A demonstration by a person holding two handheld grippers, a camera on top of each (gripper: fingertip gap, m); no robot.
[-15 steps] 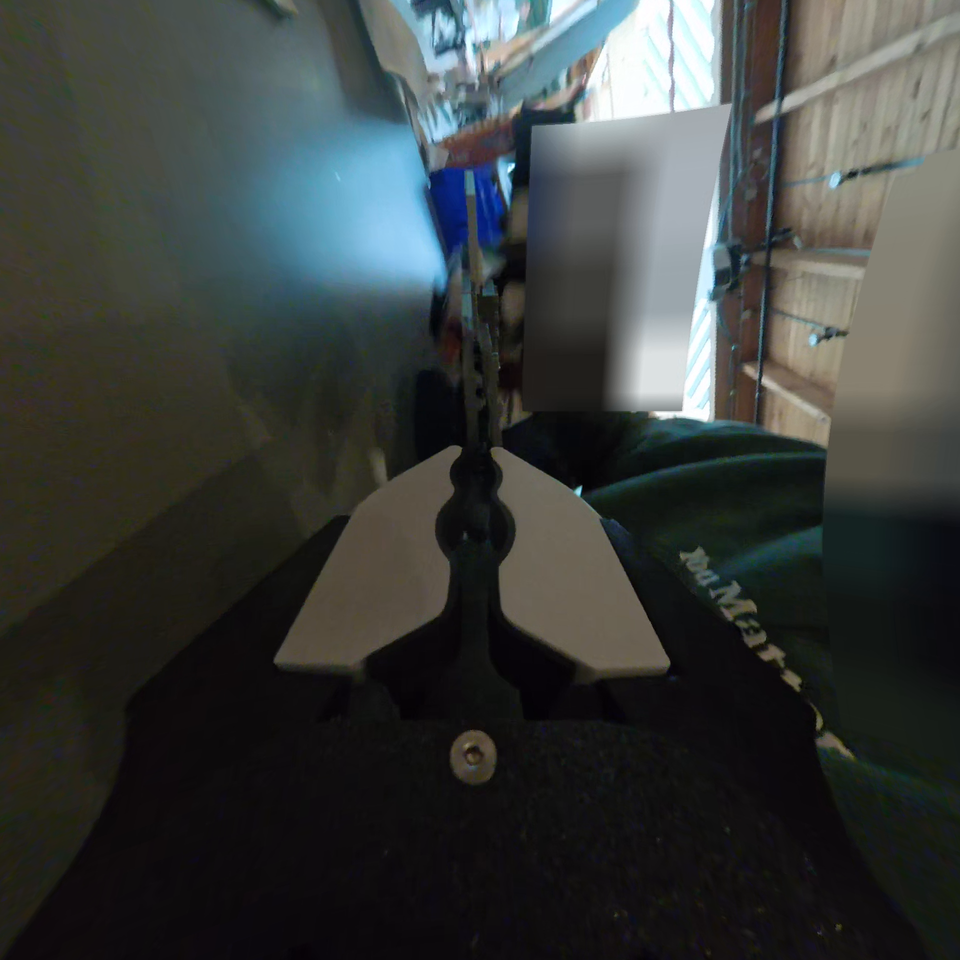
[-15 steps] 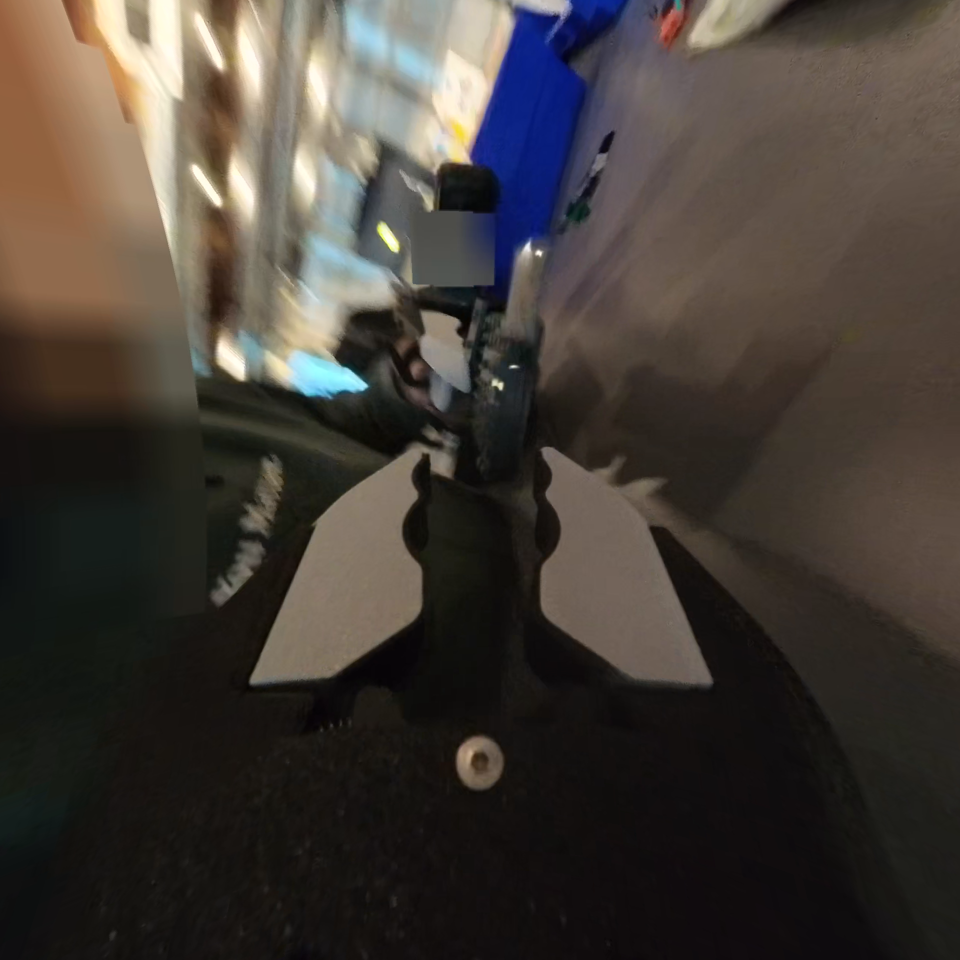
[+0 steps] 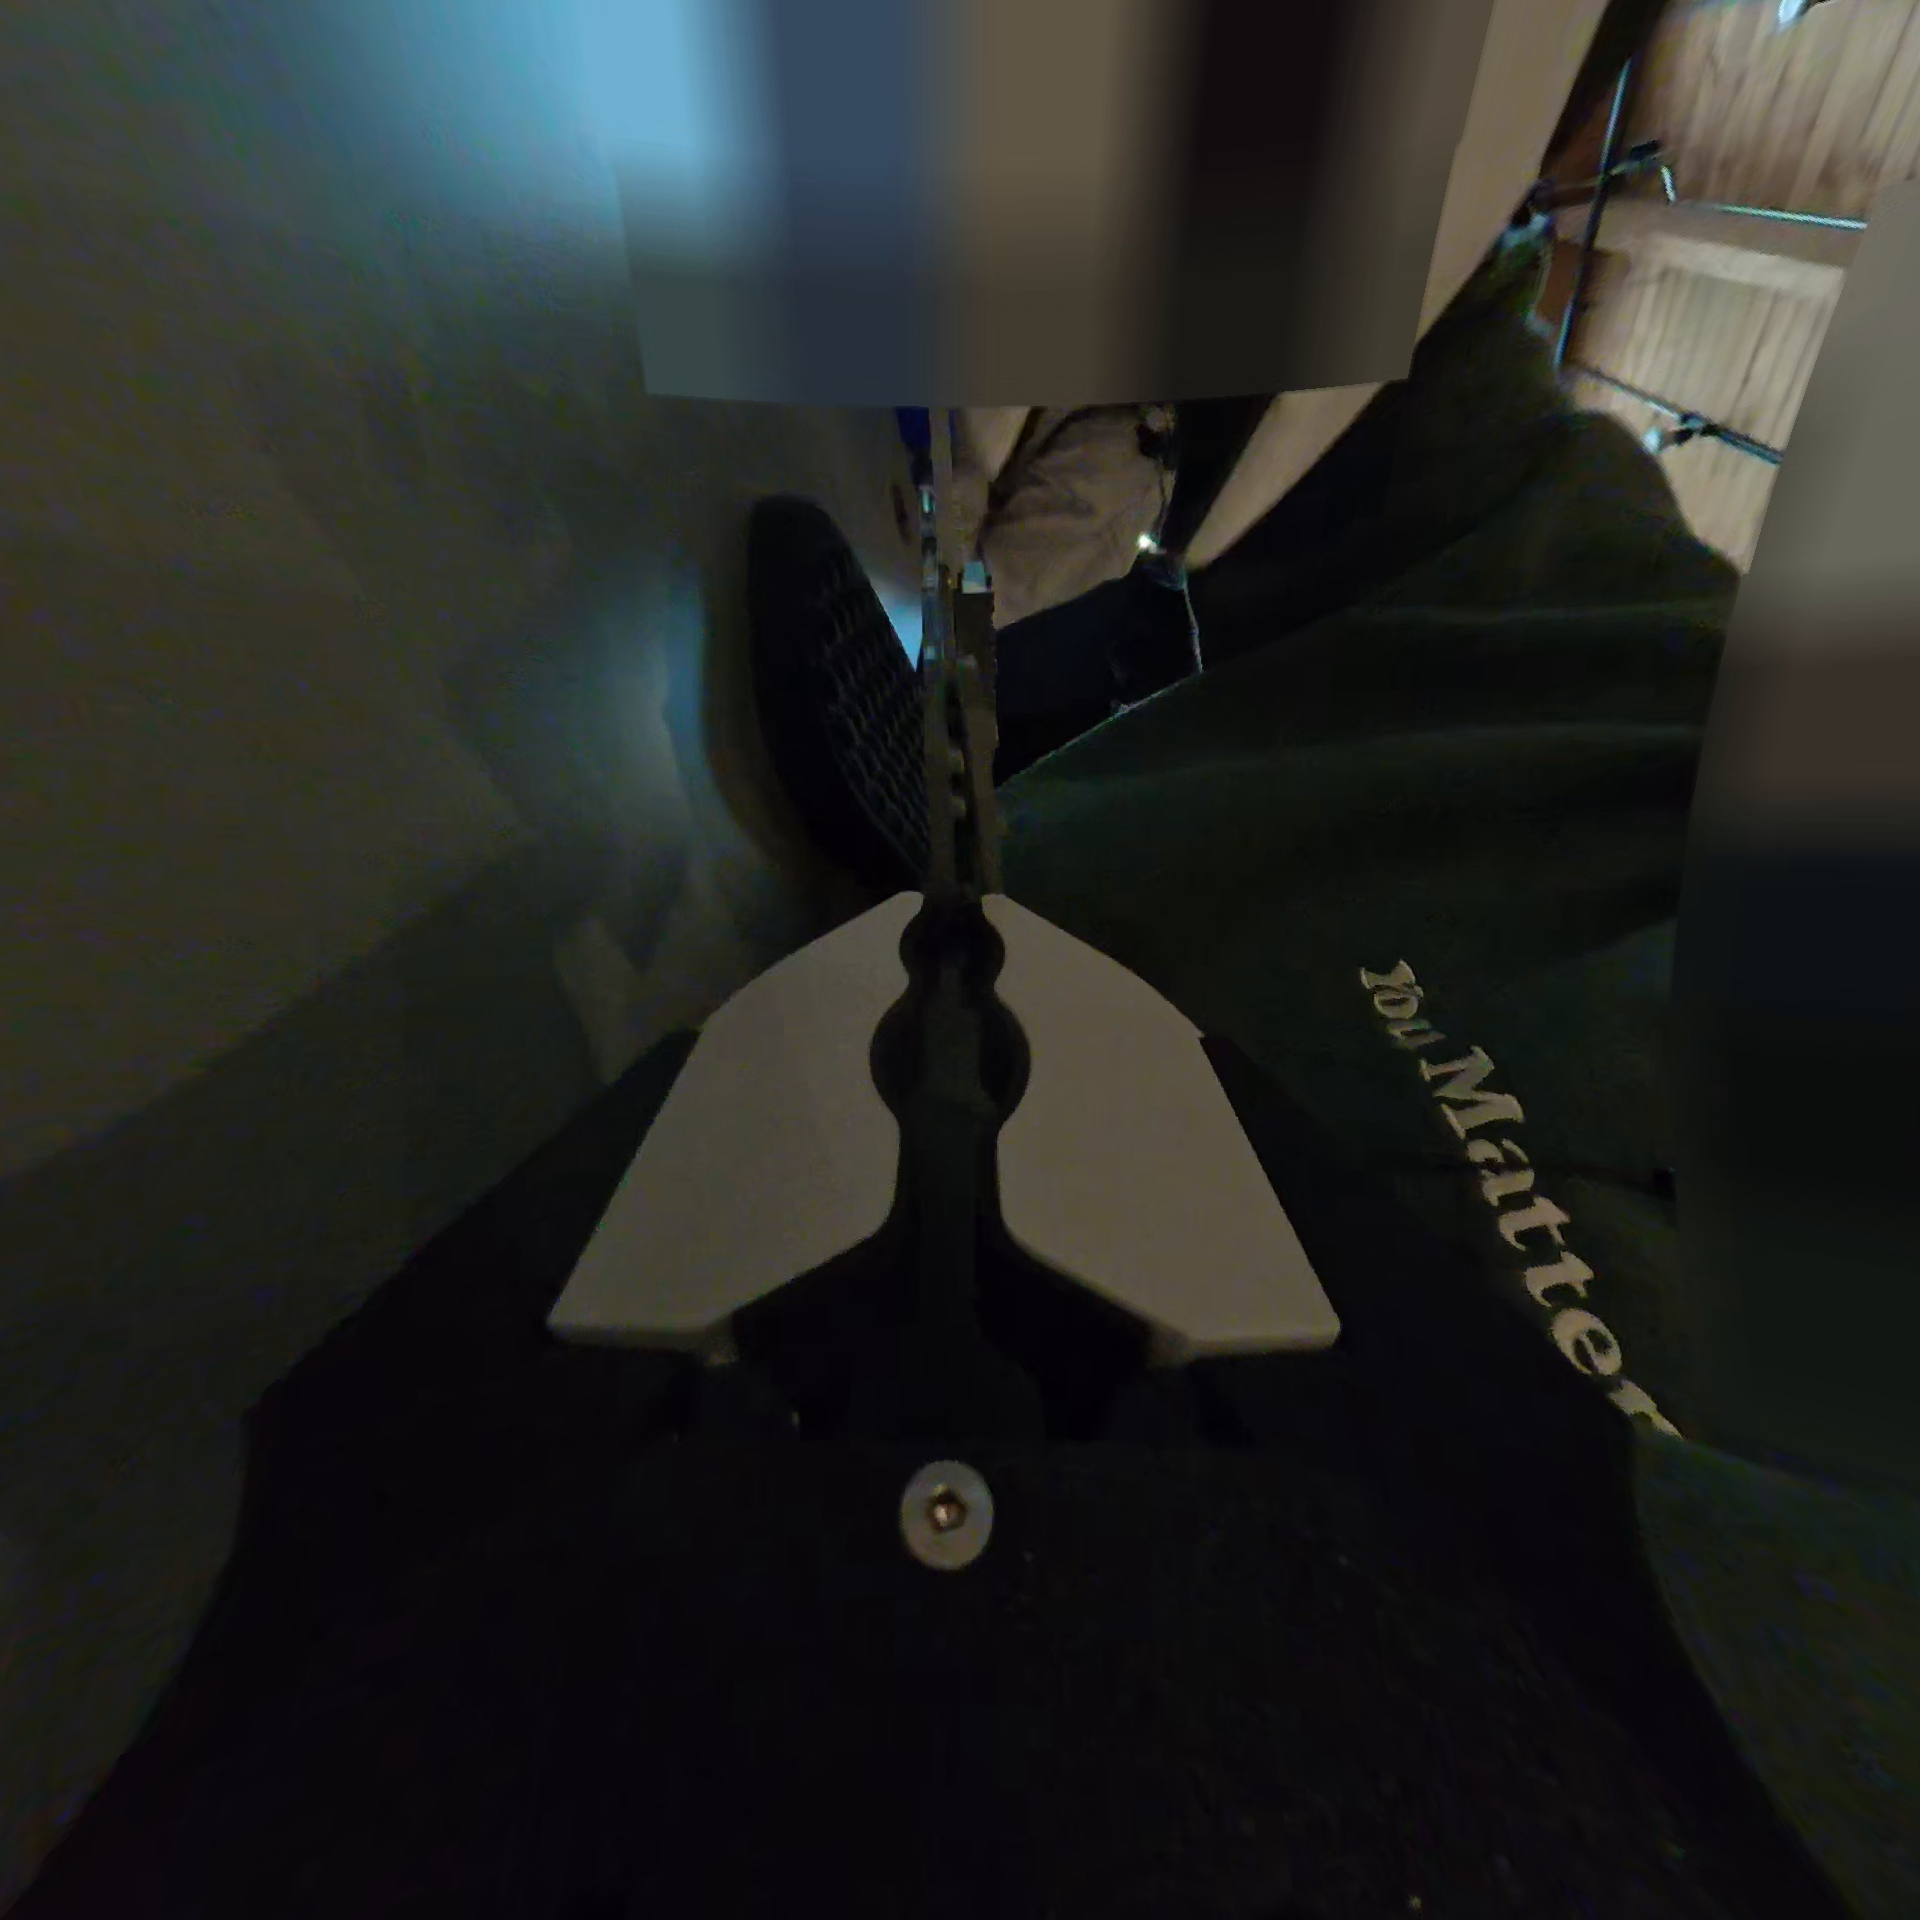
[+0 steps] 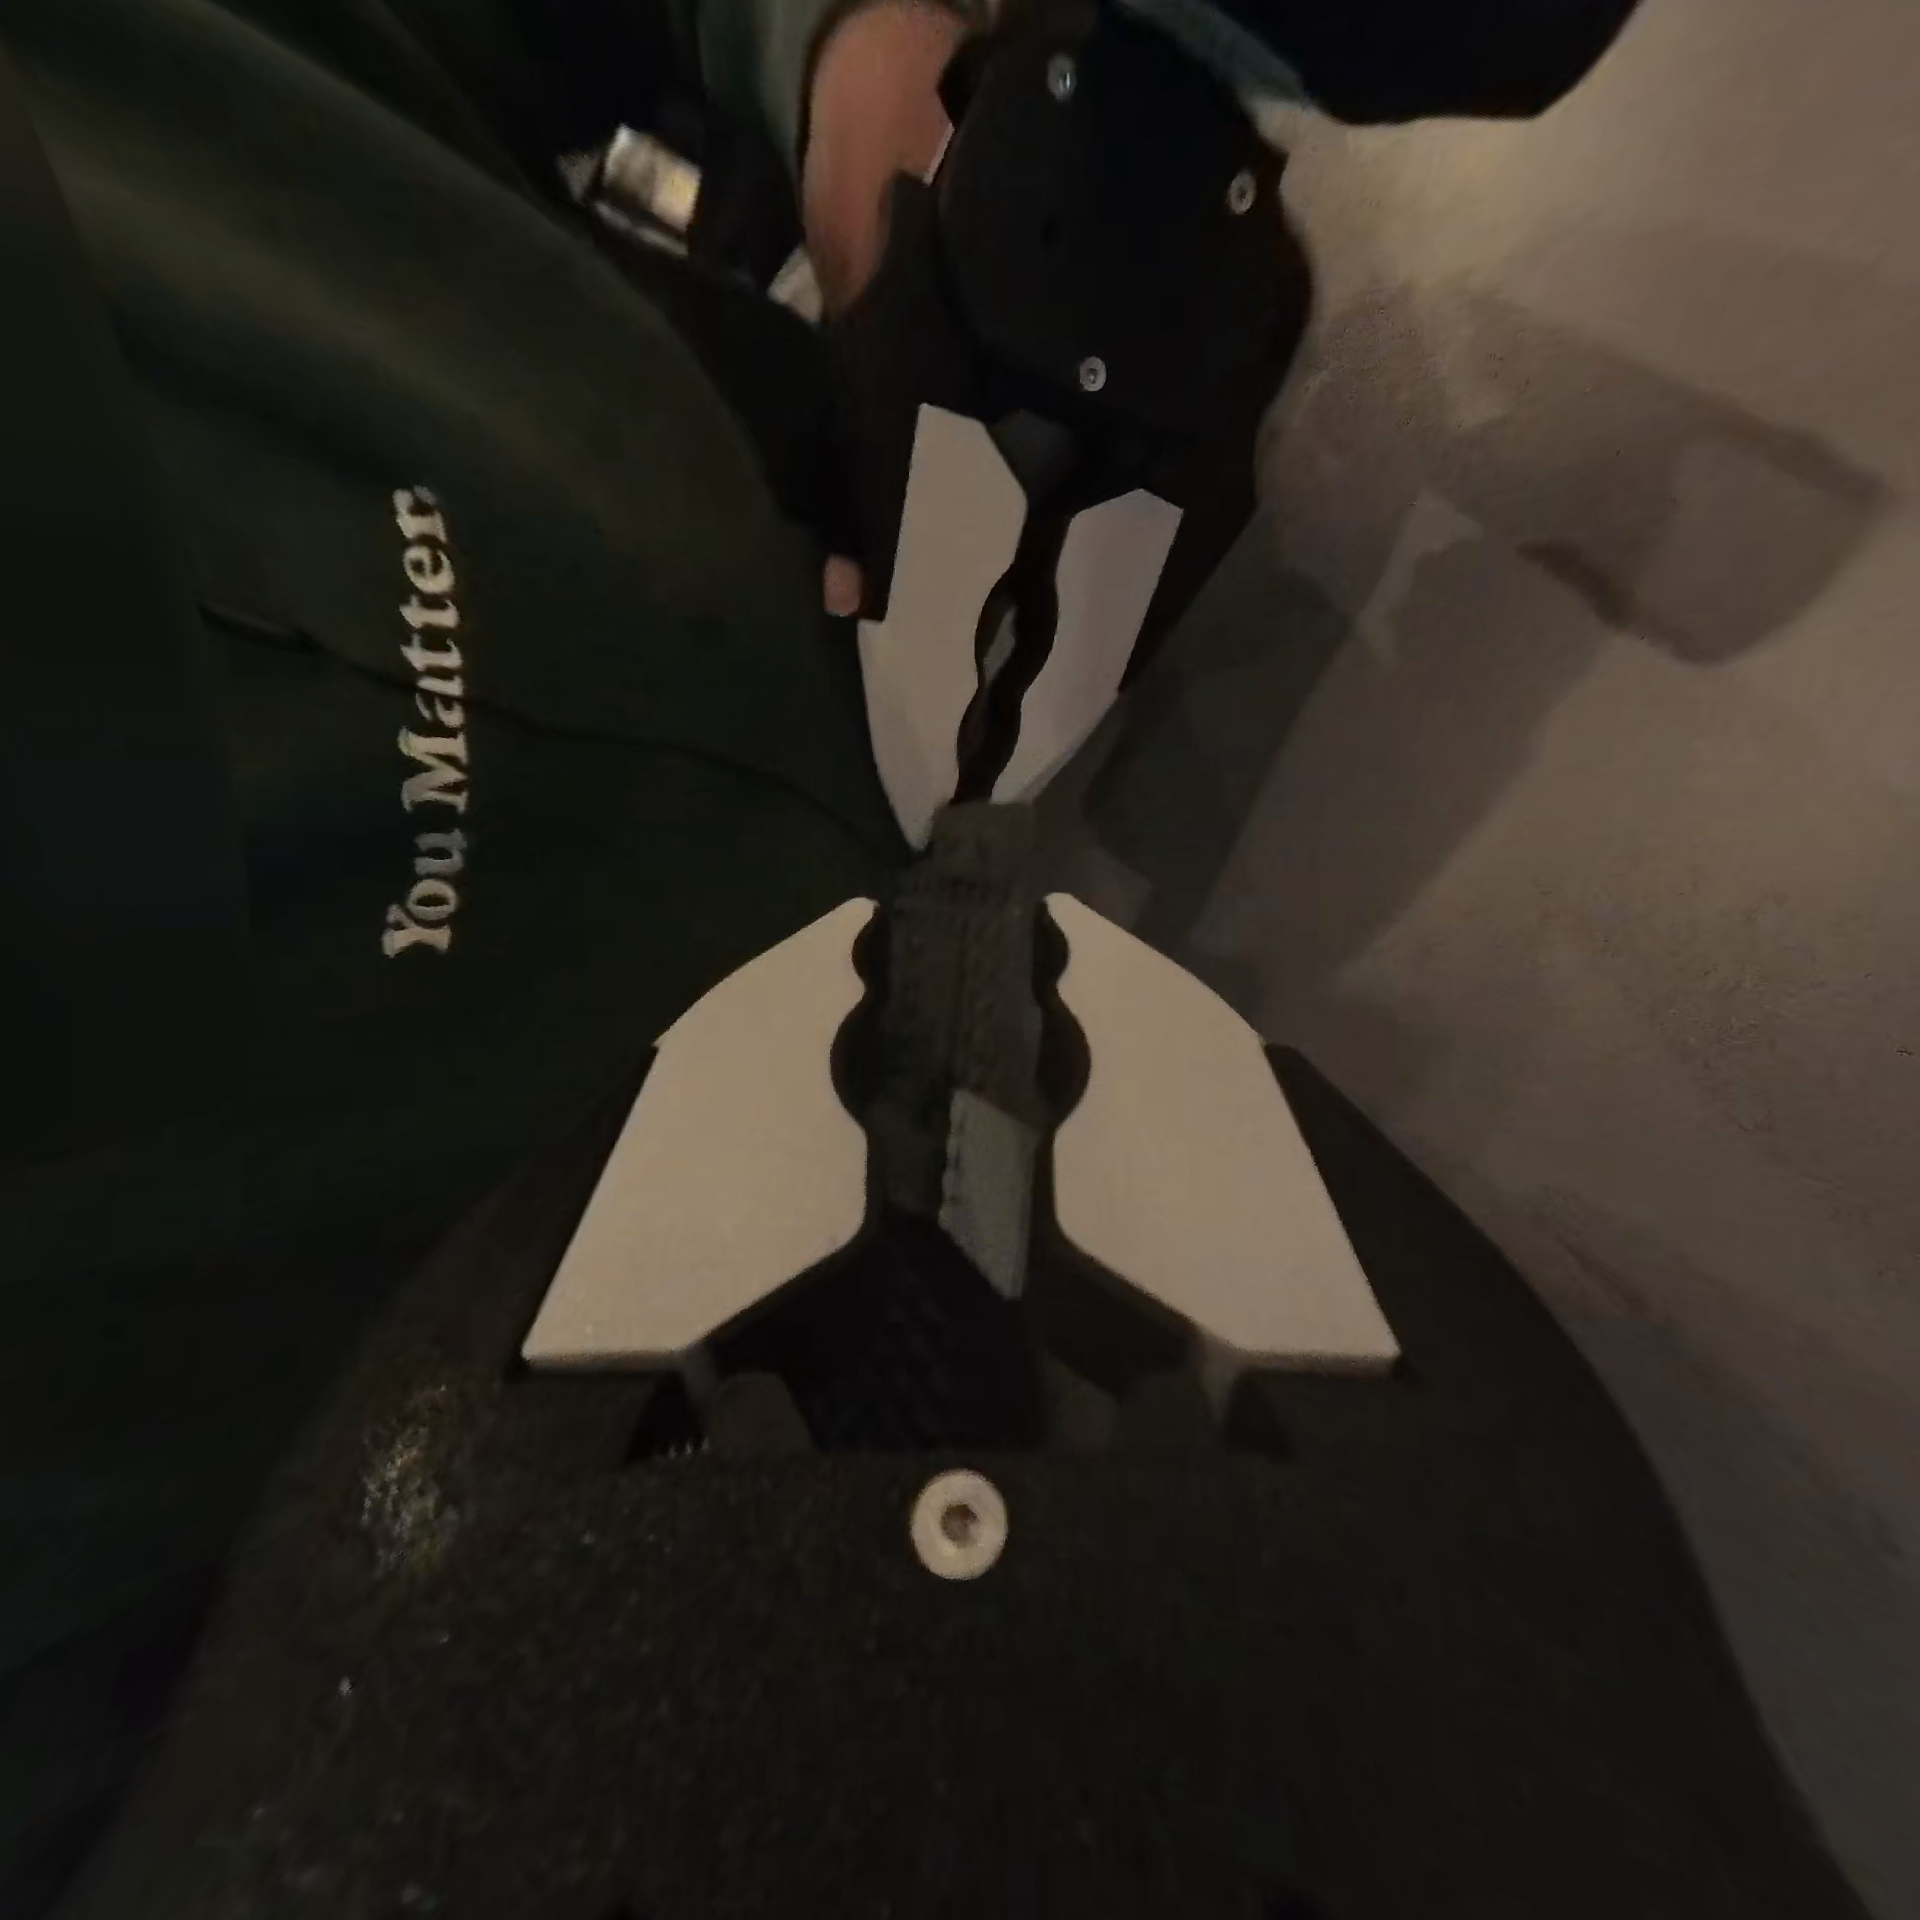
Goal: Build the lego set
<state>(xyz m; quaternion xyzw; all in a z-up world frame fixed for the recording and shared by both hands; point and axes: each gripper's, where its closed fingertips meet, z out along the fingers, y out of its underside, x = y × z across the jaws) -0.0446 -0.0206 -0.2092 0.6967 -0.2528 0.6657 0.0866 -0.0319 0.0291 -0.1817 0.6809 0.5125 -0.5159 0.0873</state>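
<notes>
I've got both grippers up off the bench (image 4: 1558,935) and nose to nose, close in front of my green sweatshirt (image 3: 1351,831). The left gripper (image 3: 951,904) has its jaws pressed almost together, pinching a thin grey lego piece (image 3: 956,748) edge-on; it sticks straight out from the tips toward the dark ridged part (image 3: 842,686) held opposite. The right gripper (image 4: 961,914) has its jaws narrowly parted and clamped on that chunky black ribbed part, with a paler grey face showing deeper in the gap. In the right view the two held things look to meet tip to tip, though it's too dim to tell if they're touching or just apart.

My read is that this is a mating step in mid-air, so the trick is alignment before force. I want the thin piece square to the ribbed part, not skewed, and both grips firm enough that nothing twists when I press. Push along the line of the fingers, slowly, and stop if the thin piece starts to bend or slide in the jaws. A hand (image 4: 862,208) wraps the far handle; I can't see studs or sockets here, so I'd confirm the seat by feel rather than trust the view
</notes>
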